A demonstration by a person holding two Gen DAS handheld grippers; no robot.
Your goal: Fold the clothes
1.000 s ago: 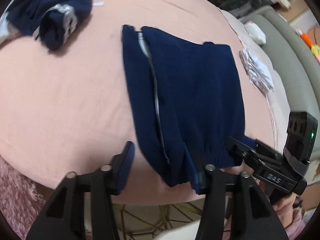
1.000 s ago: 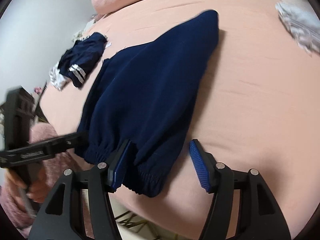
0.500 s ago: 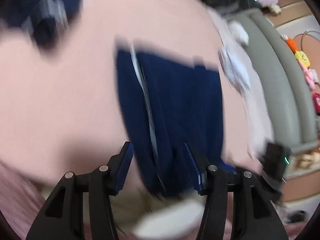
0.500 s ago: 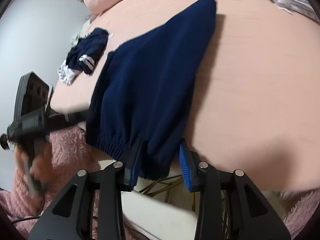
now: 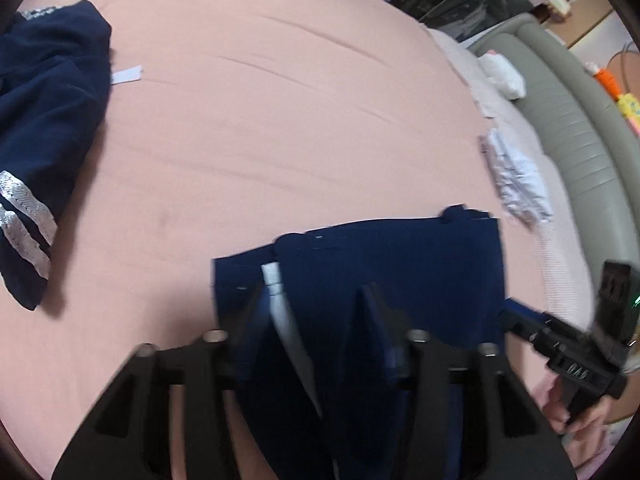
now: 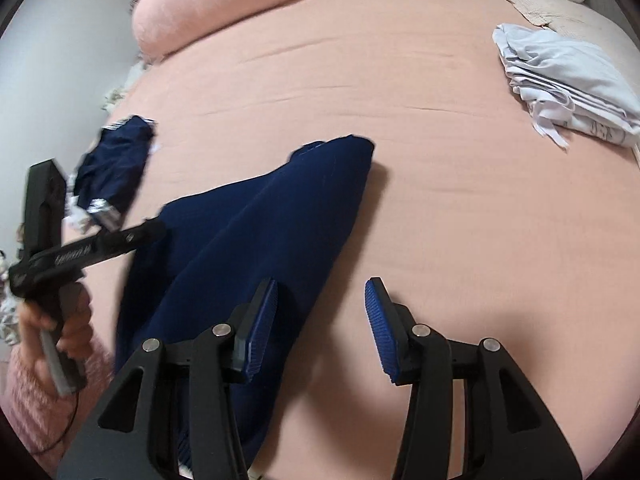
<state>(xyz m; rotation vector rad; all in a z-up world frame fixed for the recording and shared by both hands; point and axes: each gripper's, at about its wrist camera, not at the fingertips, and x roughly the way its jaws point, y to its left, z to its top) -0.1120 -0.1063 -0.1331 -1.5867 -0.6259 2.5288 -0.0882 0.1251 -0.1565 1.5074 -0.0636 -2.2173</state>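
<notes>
The dark blue pants (image 5: 392, 272) are lying on the pink bed (image 5: 260, 128), near its front edge. They are folded over on themselves, so the top layer is ending in a straight edge across the bed, and 1 white stripe (image 5: 276, 296) is showing along the side.

The left gripper (image 5: 316, 320) is sitting right on the pants. Its 2 fingers are close together and blue cloth is bunching up between them. Its jaws have just been closing, and they are pinching the pants.

The right gripper (image 6: 320, 320) is hanging over the bed beside the pants. Its 2 blue pads are standing apart, and only pink sheet is showing between them. Its jaws have just been opening. The left pad (image 6: 260, 320) is looking very near the edge of the pants, but I cannot tell if it is touching them.

A 2nd dark blue piece of clothing with silver stripes (image 5: 44, 128) is lying crumpled, well apart from the pants on the left. A stack of folded white clothes (image 6: 568, 88) is resting near the far right of the bed. A big pink pillow (image 6: 216, 12) is lying at the back.
</notes>
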